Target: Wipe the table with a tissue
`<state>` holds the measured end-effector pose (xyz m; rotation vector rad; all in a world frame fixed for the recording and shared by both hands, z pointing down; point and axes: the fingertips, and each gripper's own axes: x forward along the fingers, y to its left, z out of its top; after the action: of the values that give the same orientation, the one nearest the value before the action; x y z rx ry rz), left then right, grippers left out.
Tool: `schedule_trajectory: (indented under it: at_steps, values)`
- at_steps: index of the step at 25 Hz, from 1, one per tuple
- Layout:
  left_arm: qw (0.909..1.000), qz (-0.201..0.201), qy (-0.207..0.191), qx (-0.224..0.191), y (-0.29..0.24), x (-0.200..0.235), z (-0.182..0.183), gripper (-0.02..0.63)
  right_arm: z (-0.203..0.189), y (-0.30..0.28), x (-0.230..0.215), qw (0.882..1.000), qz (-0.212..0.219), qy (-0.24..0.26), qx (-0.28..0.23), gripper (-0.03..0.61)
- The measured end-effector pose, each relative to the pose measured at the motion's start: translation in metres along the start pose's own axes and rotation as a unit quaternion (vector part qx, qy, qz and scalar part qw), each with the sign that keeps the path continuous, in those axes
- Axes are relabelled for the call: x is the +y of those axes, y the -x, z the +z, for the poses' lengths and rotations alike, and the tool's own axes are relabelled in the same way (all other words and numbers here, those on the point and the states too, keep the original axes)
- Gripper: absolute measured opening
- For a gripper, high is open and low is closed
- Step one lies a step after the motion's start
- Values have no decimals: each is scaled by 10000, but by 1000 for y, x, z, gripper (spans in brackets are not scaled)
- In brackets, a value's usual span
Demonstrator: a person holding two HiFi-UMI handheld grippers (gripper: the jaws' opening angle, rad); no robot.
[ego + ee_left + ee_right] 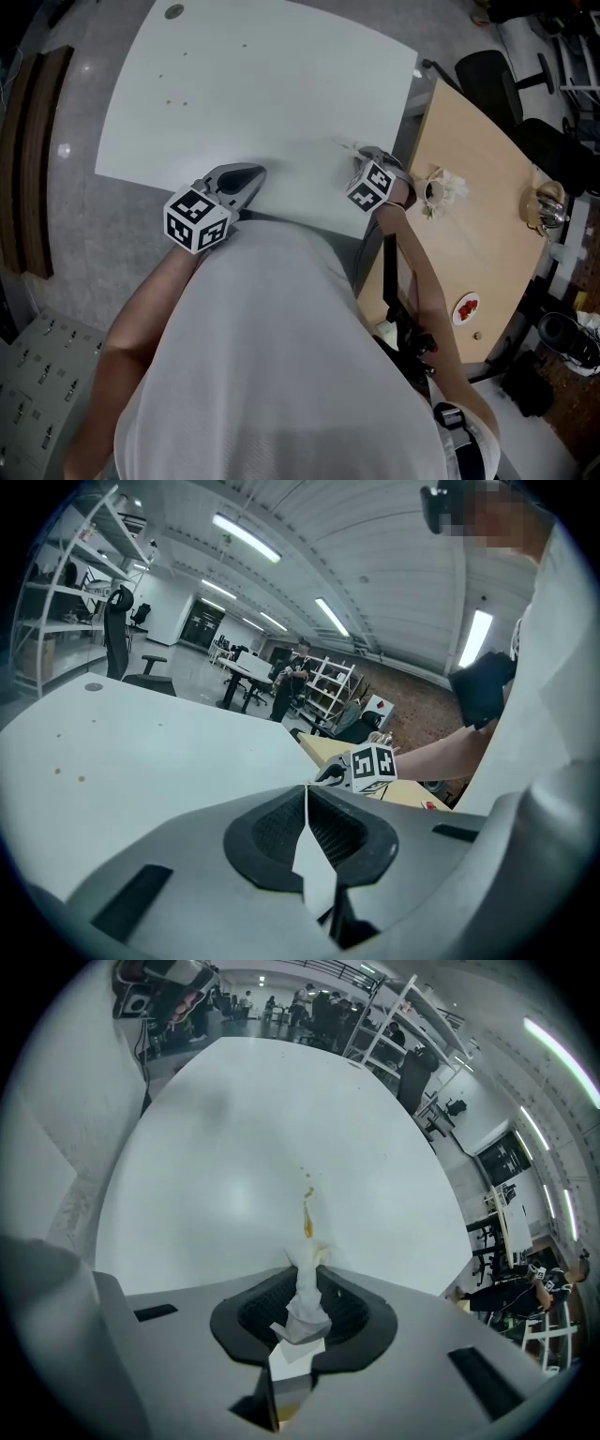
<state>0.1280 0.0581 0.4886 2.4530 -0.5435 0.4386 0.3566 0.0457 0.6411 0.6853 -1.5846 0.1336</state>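
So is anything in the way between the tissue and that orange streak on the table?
Nothing visible is. The tissue, pinched in the right gripper, points at the orange streak just ahead of it, with only bare white table around. The left gripper is shut, empty and off to the side.

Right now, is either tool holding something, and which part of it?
The right tool pinches the tissue by its bunched middle; one end pokes past the tips. The left tool is shut, holding nothing.
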Motion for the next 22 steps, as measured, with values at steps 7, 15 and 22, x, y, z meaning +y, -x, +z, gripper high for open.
schedule_trajectory:
  at_steps: [7, 15, 22]
  values:
    - [9998, -162, -101, 96, -10, -7, 1, 12, 2, 8, 24, 9988, -170, 442, 148, 58]
    - [9983, -439, -335, 179, -34, -30, 9, 12, -6, 20, 61, 9967, 441, 667, -113, 58]
    - [9978, -507, -365, 229, -51, -49, 3, 12, -35, 47, 69, 9802, 639, -1608, -962, 60]
